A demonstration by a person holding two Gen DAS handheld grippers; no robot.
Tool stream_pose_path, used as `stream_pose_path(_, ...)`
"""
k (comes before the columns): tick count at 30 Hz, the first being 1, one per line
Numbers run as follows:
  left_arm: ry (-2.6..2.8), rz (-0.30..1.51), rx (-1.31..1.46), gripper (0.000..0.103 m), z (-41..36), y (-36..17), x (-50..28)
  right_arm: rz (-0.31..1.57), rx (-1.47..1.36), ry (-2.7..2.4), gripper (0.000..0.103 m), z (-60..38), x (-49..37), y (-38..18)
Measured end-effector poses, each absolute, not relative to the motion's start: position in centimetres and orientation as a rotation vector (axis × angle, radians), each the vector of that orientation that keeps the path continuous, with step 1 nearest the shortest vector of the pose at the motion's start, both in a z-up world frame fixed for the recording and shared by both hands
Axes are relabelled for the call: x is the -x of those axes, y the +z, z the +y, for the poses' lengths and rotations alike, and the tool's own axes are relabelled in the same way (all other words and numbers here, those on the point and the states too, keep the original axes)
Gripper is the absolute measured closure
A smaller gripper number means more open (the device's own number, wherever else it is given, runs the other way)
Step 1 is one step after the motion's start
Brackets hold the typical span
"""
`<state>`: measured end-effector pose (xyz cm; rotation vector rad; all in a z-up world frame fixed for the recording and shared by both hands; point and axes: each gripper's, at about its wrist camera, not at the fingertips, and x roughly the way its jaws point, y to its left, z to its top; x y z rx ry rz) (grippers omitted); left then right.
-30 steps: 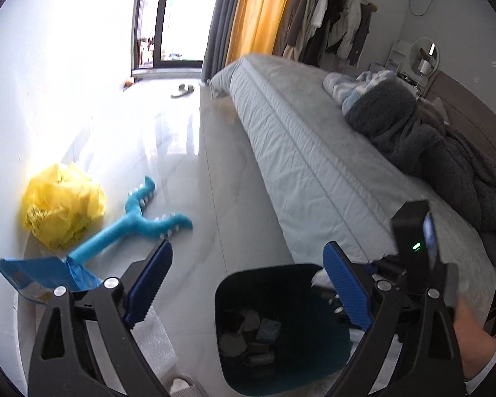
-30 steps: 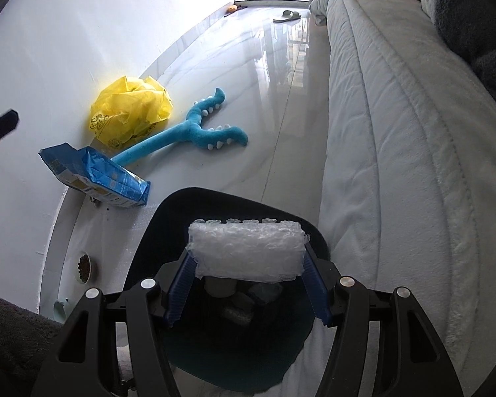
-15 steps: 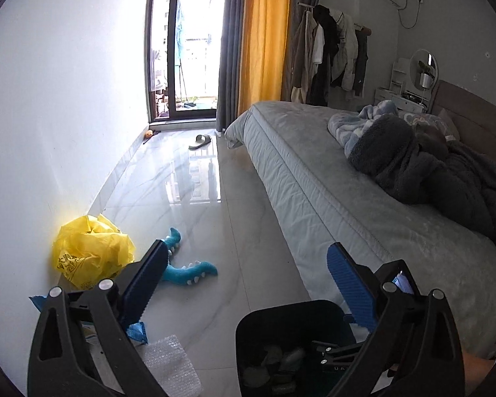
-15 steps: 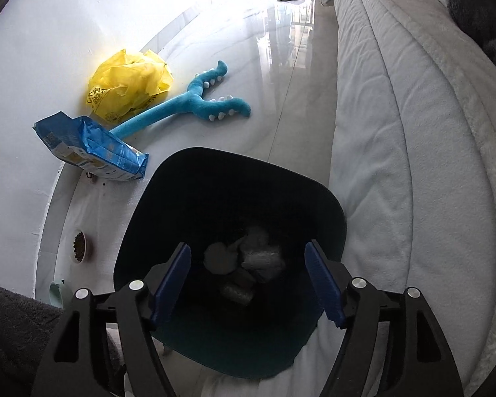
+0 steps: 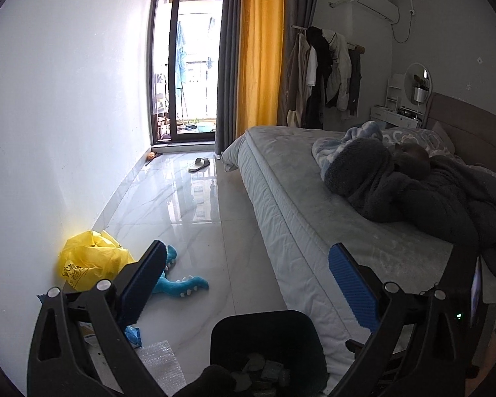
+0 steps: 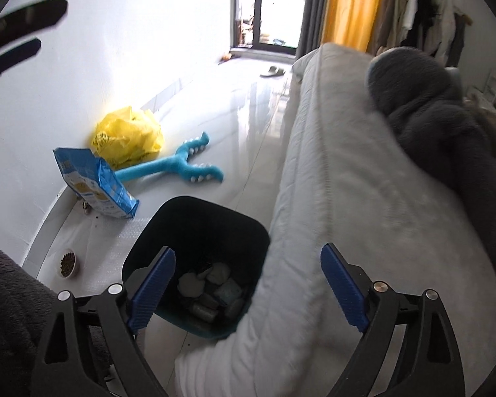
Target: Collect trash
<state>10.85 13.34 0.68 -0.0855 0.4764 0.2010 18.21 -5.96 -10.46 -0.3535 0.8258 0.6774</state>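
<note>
My right gripper (image 6: 248,281) hangs empty, jaws wide apart, above the dark trash bin (image 6: 211,218) beside the bed (image 6: 347,198). My left gripper (image 5: 246,268) is also spread apart. Crumpled trash (image 6: 208,284) lies inside the bin.

1. One dark trash bin (image 6: 195,231) beside the bed, holding at least five crumpled pieces (exact count unclear).
2. One yellow plastic bag (image 6: 129,135) against the wall.
3. One blue snack bag (image 6: 92,185) on the floor.
4. One sheet of bubble wrap (image 5: 160,364) by the bin.
5. One blue plush toy (image 6: 182,168).
6. One small bowl (image 6: 66,262) of pellets.
7. One slipper (image 5: 199,164) near the glass door.
8. One bed (image 5: 301,198).
9. Two grippers: left gripper (image 5: 244,281), right gripper (image 6: 248,284), both spread wide with nothing between the pads.
</note>
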Motion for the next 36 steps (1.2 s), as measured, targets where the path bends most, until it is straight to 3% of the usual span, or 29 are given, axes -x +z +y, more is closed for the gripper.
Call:
stream_pose_path(6, 0.153, 0.411, 0.055, 0.003, 10.4, 2.2, -8.0, 0.713, 0.287, 0.583, 0.004, -12.4, -16.0, -5.7)
stream_pose_path(16, 0.103, 0.408, 0.036, 0.003, 7.8, 1.2, -5.4, 0.496, 0.114, 0.352, 0.003, -25.9, -10.6, 1.8)
stream_pose_path(24, 0.042, 0.427, -0.032, 0.003, 5.6, -0.4, -3.8, 0.471, -0.015, 0.228, 0.003, -33.3, -6.7, 0.8)
stream_pose_path(36, 0.065, 0.413, -0.090, 0.003, 3.2, -2.0, -2.3, 0.471, -0.004, 0.249, 0.003, -34.8, -4.1, -1.2)
